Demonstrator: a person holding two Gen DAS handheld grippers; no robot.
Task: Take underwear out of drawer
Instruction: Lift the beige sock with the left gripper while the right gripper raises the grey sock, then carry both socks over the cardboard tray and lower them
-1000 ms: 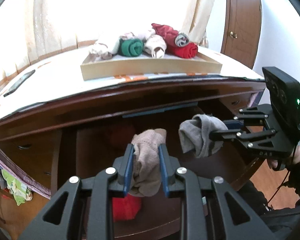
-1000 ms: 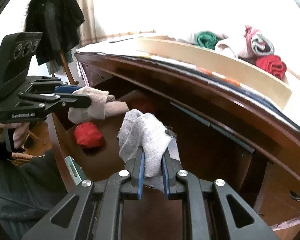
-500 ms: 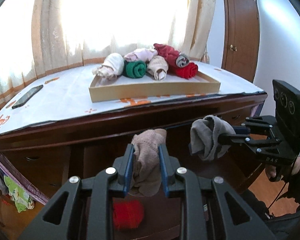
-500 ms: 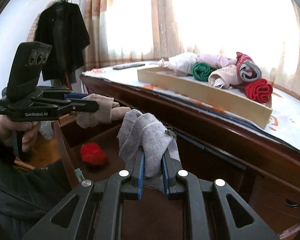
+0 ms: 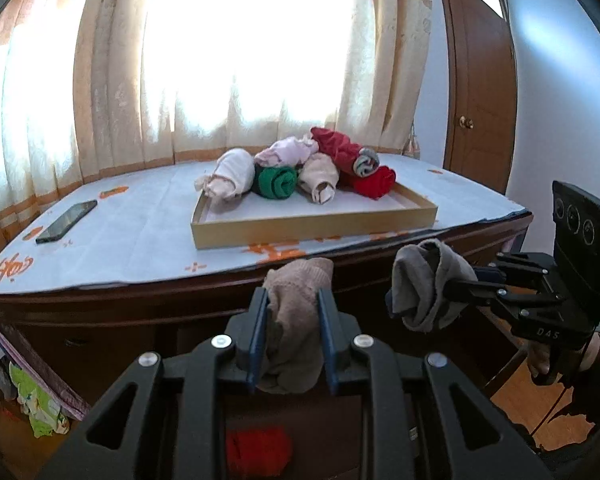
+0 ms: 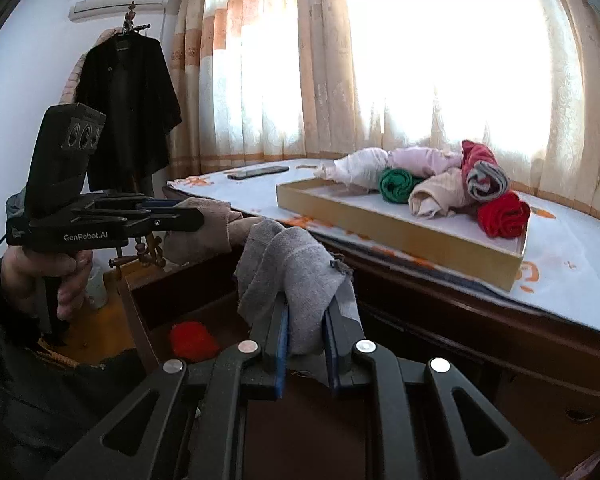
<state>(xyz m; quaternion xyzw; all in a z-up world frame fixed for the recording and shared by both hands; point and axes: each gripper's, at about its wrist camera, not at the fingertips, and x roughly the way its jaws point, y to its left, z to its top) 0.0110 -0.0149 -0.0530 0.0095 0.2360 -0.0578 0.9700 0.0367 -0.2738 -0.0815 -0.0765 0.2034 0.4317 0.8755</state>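
Observation:
My left gripper point(image 5: 293, 300) is shut on a rolled beige underwear point(image 5: 296, 312), held above the open drawer point(image 6: 204, 304) in front of the dresser top. It also shows in the right wrist view point(image 6: 204, 230). My right gripper point(image 6: 305, 312) is shut on a rolled grey underwear point(image 6: 296, 272), held level beside the left one; it shows in the left wrist view point(image 5: 424, 284) too. A red rolled underwear point(image 6: 192, 338) lies in the drawer below.
A shallow wooden tray point(image 5: 312, 226) on the dresser top holds several rolled underwear at its far end. A phone point(image 5: 66, 221) lies on the white cloth at the left. A black coat point(image 6: 128, 100) hangs at the left; a door point(image 5: 480, 92) stands at the right.
Both grippers have risen out of the drawer with their underwear, to about the height of the dresser top. The drawer and red roll now sit lower in both views.

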